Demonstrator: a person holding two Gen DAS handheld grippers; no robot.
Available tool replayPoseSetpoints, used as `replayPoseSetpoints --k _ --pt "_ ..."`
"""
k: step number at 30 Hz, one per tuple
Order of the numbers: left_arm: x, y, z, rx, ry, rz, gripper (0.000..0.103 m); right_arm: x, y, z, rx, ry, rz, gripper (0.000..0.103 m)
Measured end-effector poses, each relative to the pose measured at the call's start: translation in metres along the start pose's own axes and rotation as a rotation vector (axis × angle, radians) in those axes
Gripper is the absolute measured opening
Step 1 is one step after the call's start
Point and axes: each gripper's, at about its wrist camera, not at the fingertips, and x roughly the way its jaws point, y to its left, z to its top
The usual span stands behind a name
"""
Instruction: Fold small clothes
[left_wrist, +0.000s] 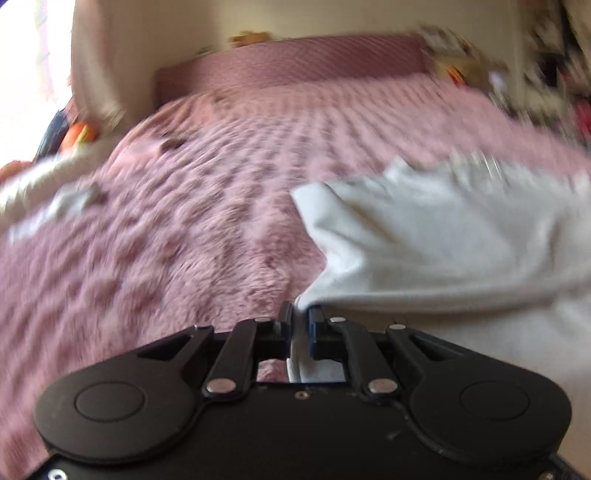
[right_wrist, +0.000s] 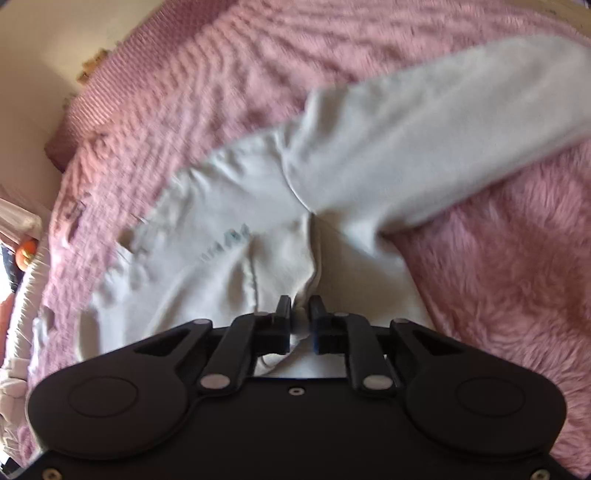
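Pink fuzzy blanket (left_wrist: 177, 236) covers the bed; on it lies a white garment (right_wrist: 258, 206), spread w/ one long part (right_wrist: 424, 147) angled toward upper right. At left, our left gripper (left_wrist: 300, 317) has its jaws nearly together, pinching a corner of the garment (left_wrist: 443, 236). At right, our right gripper (right_wrist: 300, 308) has jaws pressed close on a bunched fold near the garment's middle. Both views blurred.
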Motion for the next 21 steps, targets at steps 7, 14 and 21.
replayPoseSetpoints --k 7,14,21 --pt "0.028 0.024 -0.021 -0.324 0.125 0.017 0.015 0.018 -0.013 -0.020 -0.015 0.050 -0.072 0.006" --pt "-0.006 0.028 -0.015 -0.314 0.119 0.048 0.028 -0.007 -0.008 -0.008 -0.101 0.002 -0.026 0.024" --pt "-0.028 0.044 0.011 -0.469 0.029 -0.066 0.051 0.014 0.003 0.026 -0.113 -0.045 -0.017 0.041"
